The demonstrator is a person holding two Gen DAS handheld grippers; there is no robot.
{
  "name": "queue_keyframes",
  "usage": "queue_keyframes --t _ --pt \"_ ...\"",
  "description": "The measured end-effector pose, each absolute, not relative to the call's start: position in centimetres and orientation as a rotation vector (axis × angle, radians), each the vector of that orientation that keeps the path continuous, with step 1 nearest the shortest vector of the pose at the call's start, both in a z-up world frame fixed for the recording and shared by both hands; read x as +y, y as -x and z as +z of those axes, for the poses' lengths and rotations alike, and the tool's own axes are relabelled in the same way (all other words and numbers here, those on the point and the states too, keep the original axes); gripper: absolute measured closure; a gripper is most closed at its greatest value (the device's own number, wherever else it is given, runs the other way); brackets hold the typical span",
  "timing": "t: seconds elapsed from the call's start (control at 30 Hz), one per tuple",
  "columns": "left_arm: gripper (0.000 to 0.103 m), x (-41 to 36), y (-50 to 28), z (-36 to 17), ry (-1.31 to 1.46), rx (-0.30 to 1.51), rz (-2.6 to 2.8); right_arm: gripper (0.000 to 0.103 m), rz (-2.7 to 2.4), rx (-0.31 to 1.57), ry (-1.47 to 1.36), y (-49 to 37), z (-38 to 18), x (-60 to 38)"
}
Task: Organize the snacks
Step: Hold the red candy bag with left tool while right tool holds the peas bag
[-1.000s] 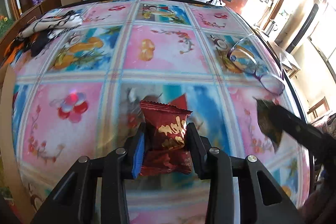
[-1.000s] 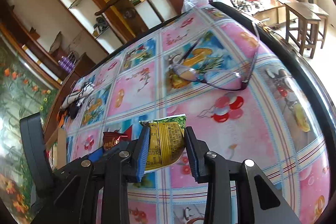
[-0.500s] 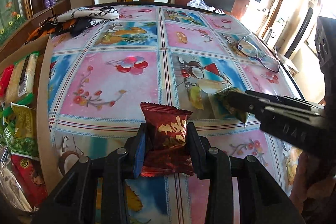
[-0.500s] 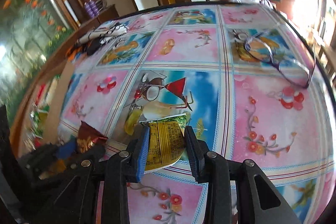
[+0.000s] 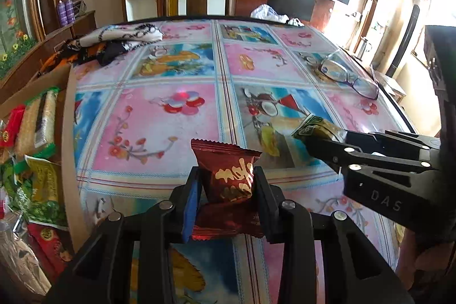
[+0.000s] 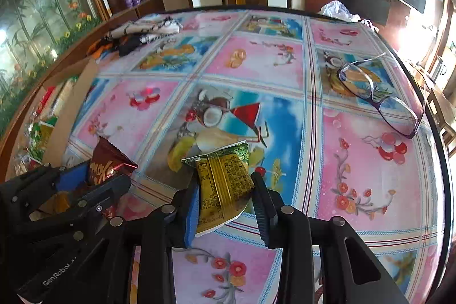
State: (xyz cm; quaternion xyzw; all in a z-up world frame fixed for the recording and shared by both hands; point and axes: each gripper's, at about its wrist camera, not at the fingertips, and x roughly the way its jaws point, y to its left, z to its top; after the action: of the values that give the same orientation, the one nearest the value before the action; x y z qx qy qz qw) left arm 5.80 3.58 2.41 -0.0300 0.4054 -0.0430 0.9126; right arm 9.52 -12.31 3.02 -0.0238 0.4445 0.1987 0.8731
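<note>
A: Item one, progress?

B: Cardboard box [image 5: 67,116], left edge of the left wrist view, already stocked with green, red and yellow snack packets [image 5: 42,184]. Two items in transit, none loose on the tabletop [image 5: 148,116].

A: Holders?

B: Left tongs [image 5: 226,184], pinching a dark red snack packet [image 5: 228,175], bottom centre. Right tongs [image 6: 225,195], pinching a yellow-green snack packet [image 6: 225,181], bottom centre of the right wrist view. Both are above the tabletop, right of the box.

A: Remaining?

B: Judged: both packets go leftward into the box.

A: Surroundings?

B: Eyeglasses [image 6: 379,93], right side; patterned cloth [image 5: 125,37], upper left; white plastic bag [image 5: 269,13], far edge. Nothing blocks the path; the tongs crowd each other.
</note>
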Motion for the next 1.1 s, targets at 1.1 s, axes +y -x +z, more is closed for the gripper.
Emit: queue_keyframes --t 1.1 --pt "0.068 2.8 -3.8 5.5 -0.115 0.579 0.062 0.067 0.47 0.758 -0.02 -7.2 6.5 -11.6"
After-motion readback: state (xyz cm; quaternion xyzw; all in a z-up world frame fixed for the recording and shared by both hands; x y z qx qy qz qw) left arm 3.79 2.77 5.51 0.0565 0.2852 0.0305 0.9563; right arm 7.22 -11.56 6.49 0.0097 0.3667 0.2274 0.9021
